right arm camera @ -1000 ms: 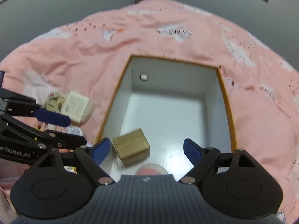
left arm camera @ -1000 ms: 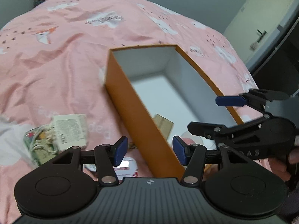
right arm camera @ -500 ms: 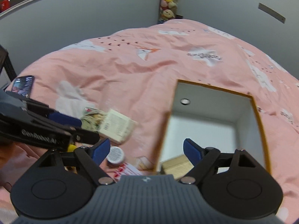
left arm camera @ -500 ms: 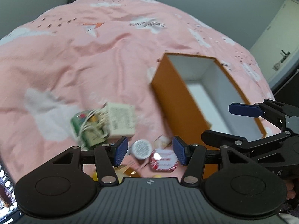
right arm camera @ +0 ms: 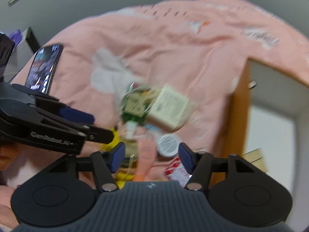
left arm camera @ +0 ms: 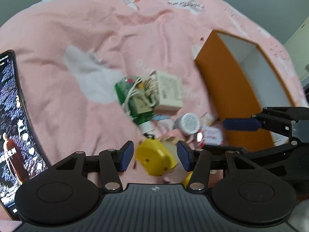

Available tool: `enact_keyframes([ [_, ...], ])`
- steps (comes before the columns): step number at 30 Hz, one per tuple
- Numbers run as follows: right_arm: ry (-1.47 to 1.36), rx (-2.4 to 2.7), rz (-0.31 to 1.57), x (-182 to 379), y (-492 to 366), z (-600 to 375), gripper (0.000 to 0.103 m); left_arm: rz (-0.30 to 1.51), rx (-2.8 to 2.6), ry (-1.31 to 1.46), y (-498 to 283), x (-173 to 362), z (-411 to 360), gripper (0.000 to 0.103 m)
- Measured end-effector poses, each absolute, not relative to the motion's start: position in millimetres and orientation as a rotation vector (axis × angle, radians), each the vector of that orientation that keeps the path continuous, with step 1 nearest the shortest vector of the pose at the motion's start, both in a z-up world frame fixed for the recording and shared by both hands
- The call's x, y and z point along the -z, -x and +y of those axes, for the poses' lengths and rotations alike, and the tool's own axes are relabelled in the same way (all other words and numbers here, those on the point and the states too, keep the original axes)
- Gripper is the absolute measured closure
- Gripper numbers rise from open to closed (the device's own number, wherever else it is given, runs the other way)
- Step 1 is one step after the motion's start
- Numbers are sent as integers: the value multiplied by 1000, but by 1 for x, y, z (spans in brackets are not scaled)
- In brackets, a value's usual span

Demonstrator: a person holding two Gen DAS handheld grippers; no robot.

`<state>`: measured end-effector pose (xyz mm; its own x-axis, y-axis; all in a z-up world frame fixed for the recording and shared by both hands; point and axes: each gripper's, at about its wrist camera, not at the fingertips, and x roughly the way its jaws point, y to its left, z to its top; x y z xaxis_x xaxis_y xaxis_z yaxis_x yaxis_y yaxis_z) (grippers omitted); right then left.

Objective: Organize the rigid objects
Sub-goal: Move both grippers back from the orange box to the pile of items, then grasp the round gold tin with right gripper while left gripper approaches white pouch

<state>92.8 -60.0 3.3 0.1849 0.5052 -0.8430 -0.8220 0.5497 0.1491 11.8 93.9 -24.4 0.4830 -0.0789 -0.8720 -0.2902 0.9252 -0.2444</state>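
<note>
While both grippers hang empty, fingers apart, over the clutter, left gripper (left arm camera: 155,155) brackets a yellow block (left arm camera: 154,159), likely next pick; right gripper (right arm camera: 151,157) fronts a round tin (right arm camera: 168,142). Orange box (left arm camera: 238,89) sits right of both.

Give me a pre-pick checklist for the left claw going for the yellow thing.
1. Left claw open: ok.
2. Yellow toy lined up between its fingers: ok.
3. Toy's shape and grip faces readable: cannot tell, blurred.
4. Right claw open and holding nothing: ok.
5. Claws apart: not ok, the right claw's blue finger crosses close beside the pile.
6. Orange box open with room inside: ok.
</note>
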Motion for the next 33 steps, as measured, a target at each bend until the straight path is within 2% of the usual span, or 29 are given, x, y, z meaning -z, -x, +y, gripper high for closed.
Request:
enact_keyframes([
  [6, 391, -1058, 1169, 26, -96, -43, 49, 1073, -169, 233, -13, 31, 78, 46],
  [12, 396, -1073, 1272, 46, -105, -33, 52, 1068, -175, 218, -13, 33, 79, 50],
  [16, 352, -1093, 1343, 54, -114, -31, 59, 1064, -177, 235, -13, 34, 82, 55],
  [20, 307, -1105, 1389, 61, -119, -27, 64, 1060, -179, 259, -13, 35, 85, 55],
  [22, 288, -1104, 1409, 67, -120, -26, 64, 1058, -180, 266, -13, 35, 86, 55],
  [25, 253, -1109, 1415, 67, -121, -28, 72, 1055, -176, 279, -12, 34, 87, 55],
  [33, 241, -1106, 1350, 43, -120, -42, 72, 1045, -157, 351, -11, 34, 94, 51],
])
